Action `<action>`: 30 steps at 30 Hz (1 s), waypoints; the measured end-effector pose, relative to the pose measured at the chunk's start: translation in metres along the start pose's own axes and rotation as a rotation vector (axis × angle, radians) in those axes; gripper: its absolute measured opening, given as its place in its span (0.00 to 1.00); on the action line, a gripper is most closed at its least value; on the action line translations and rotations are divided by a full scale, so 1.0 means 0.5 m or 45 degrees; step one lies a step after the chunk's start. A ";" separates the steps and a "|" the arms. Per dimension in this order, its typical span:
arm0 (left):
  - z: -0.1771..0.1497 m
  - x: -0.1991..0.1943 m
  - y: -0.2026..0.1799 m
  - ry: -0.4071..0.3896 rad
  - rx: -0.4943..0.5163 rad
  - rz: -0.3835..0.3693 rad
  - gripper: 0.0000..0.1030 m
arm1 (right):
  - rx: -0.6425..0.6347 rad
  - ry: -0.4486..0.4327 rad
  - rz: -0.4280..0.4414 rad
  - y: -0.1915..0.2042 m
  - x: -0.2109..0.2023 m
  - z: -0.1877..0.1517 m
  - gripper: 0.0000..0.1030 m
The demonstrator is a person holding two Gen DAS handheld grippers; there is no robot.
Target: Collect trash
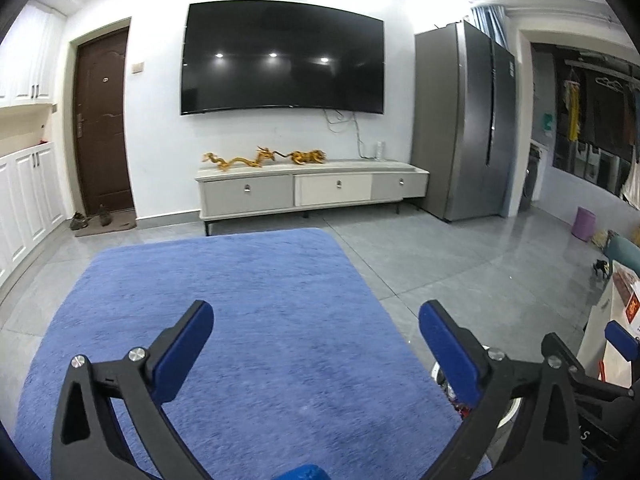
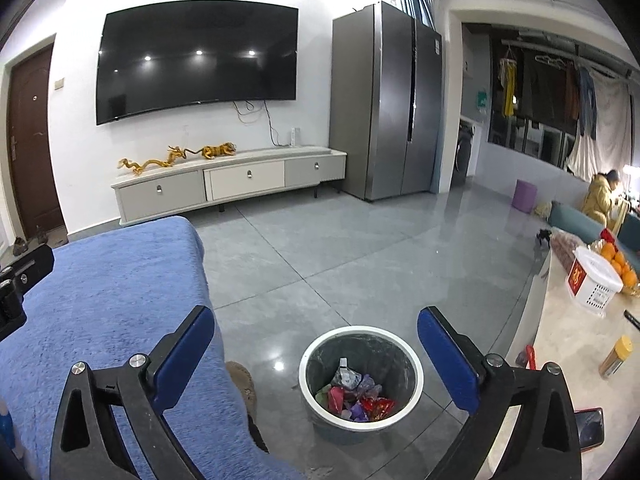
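A round trash bin (image 2: 362,336) with a white rim and grey liner stands on the floor, holding several crumpled wrappers (image 2: 356,398) in red, purple and silver. My right gripper (image 2: 316,344) is open and empty above the bin, its blue pads spread wide. My left gripper (image 1: 316,334) is open and empty above a blue fuzzy cloth (image 1: 240,300) covering a table. The bin's rim (image 1: 516,406) peeks out behind the left gripper's right finger. The blue cloth (image 2: 104,300) also shows in the right wrist view.
A TV stand (image 2: 228,184) with gold figurines, a wall TV (image 2: 196,56) and a grey fridge (image 2: 384,100) stand ahead across the tiled floor. A marble counter (image 2: 568,344) on the right holds a white basket, oranges, a jar and a phone. A purple stool (image 2: 525,195) stands farther back.
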State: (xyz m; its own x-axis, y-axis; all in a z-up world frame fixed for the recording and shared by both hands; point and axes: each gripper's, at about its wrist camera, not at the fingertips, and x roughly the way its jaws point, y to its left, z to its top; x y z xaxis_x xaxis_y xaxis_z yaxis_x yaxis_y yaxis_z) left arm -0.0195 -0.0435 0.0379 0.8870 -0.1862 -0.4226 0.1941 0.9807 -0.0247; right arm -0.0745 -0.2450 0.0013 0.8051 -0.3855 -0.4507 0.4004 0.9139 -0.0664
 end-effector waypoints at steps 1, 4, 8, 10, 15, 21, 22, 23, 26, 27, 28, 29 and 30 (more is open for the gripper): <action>-0.001 -0.005 0.002 -0.005 -0.004 0.005 1.00 | -0.004 -0.005 0.002 0.003 -0.005 -0.002 1.00; -0.003 -0.025 0.017 -0.035 -0.011 0.022 1.00 | -0.018 -0.019 0.013 0.013 -0.024 -0.005 1.00; -0.007 -0.045 0.022 -0.055 -0.029 0.030 1.00 | -0.034 -0.027 0.031 0.022 -0.035 -0.009 1.00; -0.012 -0.055 0.026 -0.067 -0.029 0.040 1.00 | -0.039 -0.034 0.039 0.025 -0.043 -0.012 1.00; -0.020 -0.065 0.034 -0.056 -0.040 0.047 1.00 | -0.037 -0.052 0.048 0.025 -0.057 -0.012 1.00; -0.027 -0.078 0.029 -0.064 -0.027 0.054 1.00 | -0.018 -0.069 0.047 0.018 -0.070 -0.017 1.00; -0.027 -0.078 0.029 -0.064 -0.025 0.052 1.00 | -0.015 -0.070 0.047 0.017 -0.070 -0.016 1.00; -0.029 -0.081 0.029 -0.065 -0.022 0.051 1.00 | -0.013 -0.072 0.047 0.016 -0.071 -0.016 1.00; -0.032 -0.083 0.027 -0.065 -0.017 0.052 1.00 | -0.012 -0.071 0.046 0.013 -0.070 -0.014 1.00; -0.033 -0.083 0.027 -0.065 -0.015 0.050 1.00 | -0.011 -0.070 0.046 0.012 -0.068 -0.014 1.00; -0.033 -0.083 0.027 -0.065 -0.013 0.050 1.00 | -0.010 -0.069 0.046 0.011 -0.067 -0.015 1.00; -0.034 -0.083 0.026 -0.064 -0.011 0.049 1.00 | -0.008 -0.067 0.046 0.010 -0.067 -0.017 1.00; -0.036 -0.082 0.026 -0.064 -0.010 0.048 1.00 | -0.007 -0.066 0.044 0.009 -0.067 -0.019 1.00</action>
State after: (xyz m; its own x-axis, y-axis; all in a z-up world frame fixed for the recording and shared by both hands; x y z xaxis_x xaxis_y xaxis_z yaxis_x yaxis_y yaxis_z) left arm -0.0610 -0.0221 0.0387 0.9136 -0.1516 -0.3774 0.1571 0.9874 -0.0164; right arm -0.1038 -0.2267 0.0078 0.8402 -0.3593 -0.4061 0.3694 0.9276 -0.0564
